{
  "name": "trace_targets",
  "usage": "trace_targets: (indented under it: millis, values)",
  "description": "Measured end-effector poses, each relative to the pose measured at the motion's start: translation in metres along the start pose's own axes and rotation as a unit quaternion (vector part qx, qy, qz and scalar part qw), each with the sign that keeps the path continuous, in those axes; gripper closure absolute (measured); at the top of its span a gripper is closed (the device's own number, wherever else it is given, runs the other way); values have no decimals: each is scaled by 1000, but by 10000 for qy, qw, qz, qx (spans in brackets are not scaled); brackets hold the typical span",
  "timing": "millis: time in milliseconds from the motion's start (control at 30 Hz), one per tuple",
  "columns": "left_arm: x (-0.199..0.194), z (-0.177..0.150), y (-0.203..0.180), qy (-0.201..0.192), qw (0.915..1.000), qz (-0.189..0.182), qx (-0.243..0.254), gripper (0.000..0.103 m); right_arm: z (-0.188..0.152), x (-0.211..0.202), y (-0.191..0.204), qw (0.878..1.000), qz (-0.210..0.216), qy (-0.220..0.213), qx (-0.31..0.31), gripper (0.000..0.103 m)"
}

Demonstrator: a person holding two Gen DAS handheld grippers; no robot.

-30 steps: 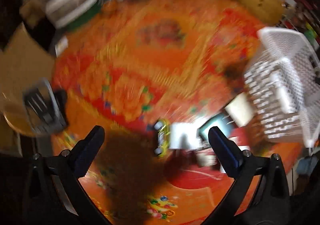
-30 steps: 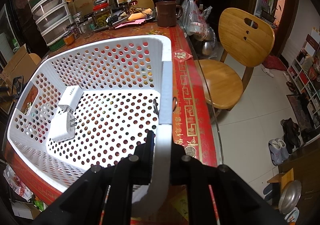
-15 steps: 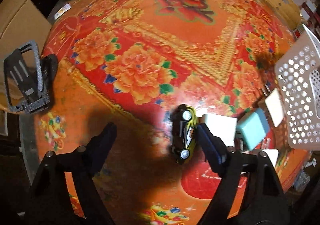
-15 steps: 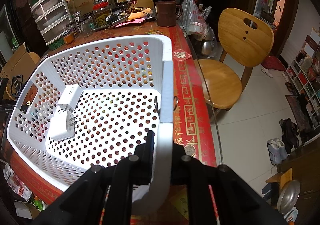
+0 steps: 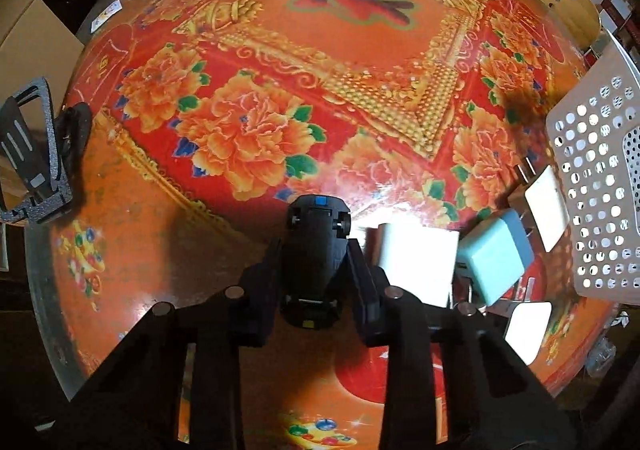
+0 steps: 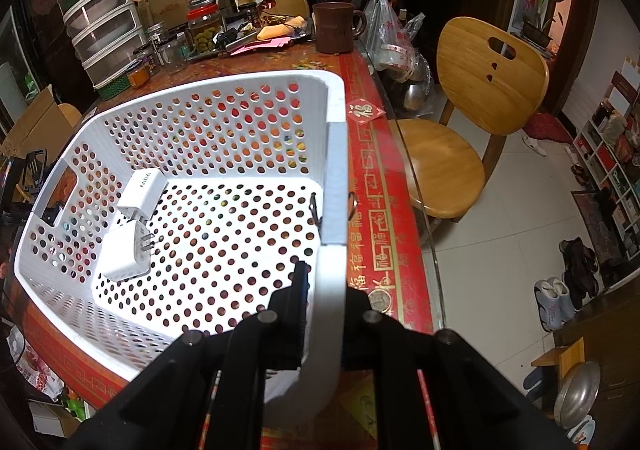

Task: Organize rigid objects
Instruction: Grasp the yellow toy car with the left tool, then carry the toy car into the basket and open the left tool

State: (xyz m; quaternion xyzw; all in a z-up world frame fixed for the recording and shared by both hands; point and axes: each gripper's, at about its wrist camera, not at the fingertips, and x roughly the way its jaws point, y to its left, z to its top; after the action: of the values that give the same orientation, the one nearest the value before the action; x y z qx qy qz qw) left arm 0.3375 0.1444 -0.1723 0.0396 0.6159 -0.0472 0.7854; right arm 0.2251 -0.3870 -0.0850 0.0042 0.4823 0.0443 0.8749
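Between its pads, the left gripper [image 5: 316, 270] was clamped on the toy car [image 5: 316, 246], which wanted a straight lift clear of the chargers [image 5: 496, 258] just rightward.

We see home dining room: wooden chair [image 6: 476, 98] right of claw, cluttered table [image 6: 372, 170] ahead with jars [image 6: 204, 30], mug [image 6: 334, 28]; shoes [image 6: 560, 294] on tiled floor.

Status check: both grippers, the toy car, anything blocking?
Left gripper shut on toy car. Right gripper shut on basket rim. Two chargers already inside. Nothing blocking.
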Motion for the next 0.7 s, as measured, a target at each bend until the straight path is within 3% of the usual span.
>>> trace_targets:
  millis: [433, 700]
  values:
    - [-41, 3, -1, -397, 9992, 52, 49, 75, 1, -1, 0, 10000, -5, -4, -9, 94]
    - [-125, 22, -59, -1064, 9919, -40, 690, 75, 2, 0, 1, 10000, -14, 15, -10, 94]
